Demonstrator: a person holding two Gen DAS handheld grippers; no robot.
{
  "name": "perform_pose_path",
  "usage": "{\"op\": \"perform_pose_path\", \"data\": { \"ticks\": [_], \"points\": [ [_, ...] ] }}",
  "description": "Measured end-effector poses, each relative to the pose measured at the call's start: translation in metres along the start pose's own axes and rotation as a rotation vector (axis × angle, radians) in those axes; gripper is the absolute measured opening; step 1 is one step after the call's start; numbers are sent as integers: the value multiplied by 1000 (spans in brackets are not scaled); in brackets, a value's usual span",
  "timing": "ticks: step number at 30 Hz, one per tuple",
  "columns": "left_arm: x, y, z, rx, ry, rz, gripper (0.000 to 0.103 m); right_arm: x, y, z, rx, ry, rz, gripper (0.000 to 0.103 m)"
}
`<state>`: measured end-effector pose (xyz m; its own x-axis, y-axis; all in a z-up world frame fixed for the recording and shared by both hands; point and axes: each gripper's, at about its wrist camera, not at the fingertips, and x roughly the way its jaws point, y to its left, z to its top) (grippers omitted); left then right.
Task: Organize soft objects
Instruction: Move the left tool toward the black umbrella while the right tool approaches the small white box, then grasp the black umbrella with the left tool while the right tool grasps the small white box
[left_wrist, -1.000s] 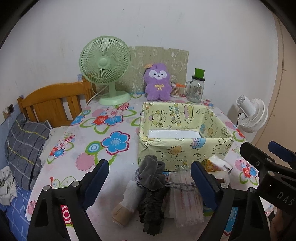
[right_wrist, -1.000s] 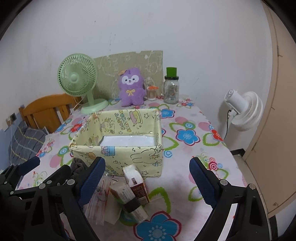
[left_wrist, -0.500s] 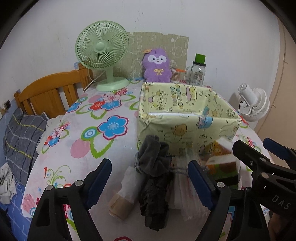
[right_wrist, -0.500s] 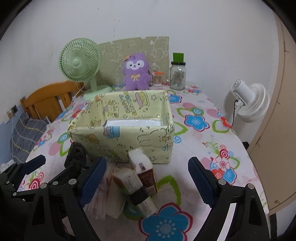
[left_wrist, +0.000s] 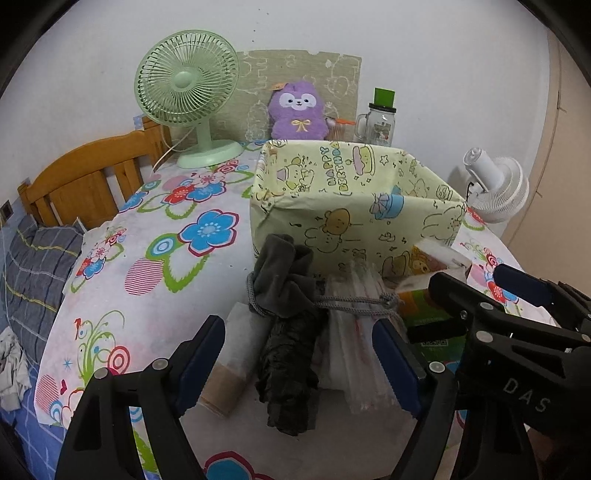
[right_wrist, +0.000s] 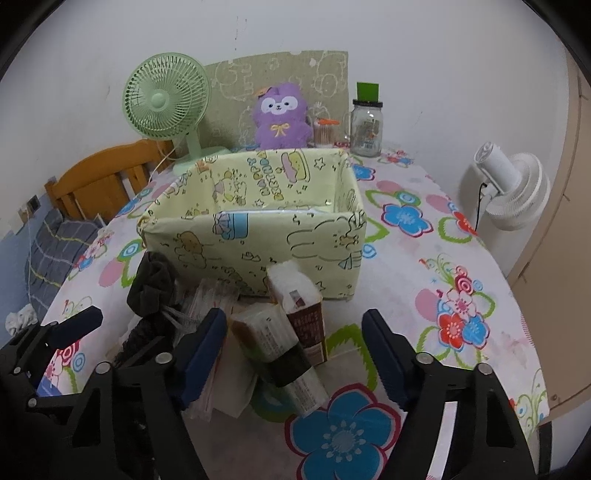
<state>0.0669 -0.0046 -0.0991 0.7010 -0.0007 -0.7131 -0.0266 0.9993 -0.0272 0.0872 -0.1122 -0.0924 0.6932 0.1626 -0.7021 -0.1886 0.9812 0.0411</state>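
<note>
A pile of soft things lies on the flowered tablecloth in front of the yellow cartoon-print box (left_wrist: 354, 229). A grey drawstring pouch (left_wrist: 284, 273) tops a dark folded bundle (left_wrist: 291, 362), with a white pack (left_wrist: 236, 350) on its left and a clear packet (left_wrist: 354, 332) on its right. My left gripper (left_wrist: 295, 343) is closing, and the dark bundle lies between its jaws, untouched. In the right wrist view the tissue packs (right_wrist: 280, 332) lean against the box (right_wrist: 258, 240). My right gripper (right_wrist: 293, 332) is closing around them without pressing on them.
At the back of the table stand a green fan (left_wrist: 188, 88), a purple plush (left_wrist: 297, 110) and a glass jar (left_wrist: 380, 122). A white fan (left_wrist: 495, 184) stands off the table's right edge. A wooden headboard (left_wrist: 85, 177) and bedding are on the left.
Both grippers have sunk toward the pile, which now fills the space between their jaws. Both pairs of jaws have narrowed, the right pair more.
</note>
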Motion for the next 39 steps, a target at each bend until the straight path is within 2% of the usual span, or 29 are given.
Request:
{"op": "perform_pose_path", "data": {
  "ticks": [8,10,13,17,23,28,29,32,39],
  "points": [
    [8,1,-3,4,24,19,82,14,5,-4,-5,56,44,59],
    [10,3,-4,4,33,31,82,17,8,-4,-11,69,45,58],
    [11,7,-5,2,38,38,82,20,10,-4,-17,79,47,47],
    [15,11,-6,-4,46,32,82,21,13,-3,-29,82,30,42],
    [23,17,-5,-19,67,-3,73,20,14,-1,-27,79,11,36],
    [33,17,-10,-27,104,-32,51,18,17,1,-31,75,-1,34],
    [33,16,-11,-26,107,-37,42,18,17,1,-32,74,-3,34],
    [33,16,-11,-33,105,-31,31,16,18,0,-34,71,-8,32],
    [22,13,-9,-27,83,-60,26,7,19,1,-30,55,-8,24]
  ]
}}
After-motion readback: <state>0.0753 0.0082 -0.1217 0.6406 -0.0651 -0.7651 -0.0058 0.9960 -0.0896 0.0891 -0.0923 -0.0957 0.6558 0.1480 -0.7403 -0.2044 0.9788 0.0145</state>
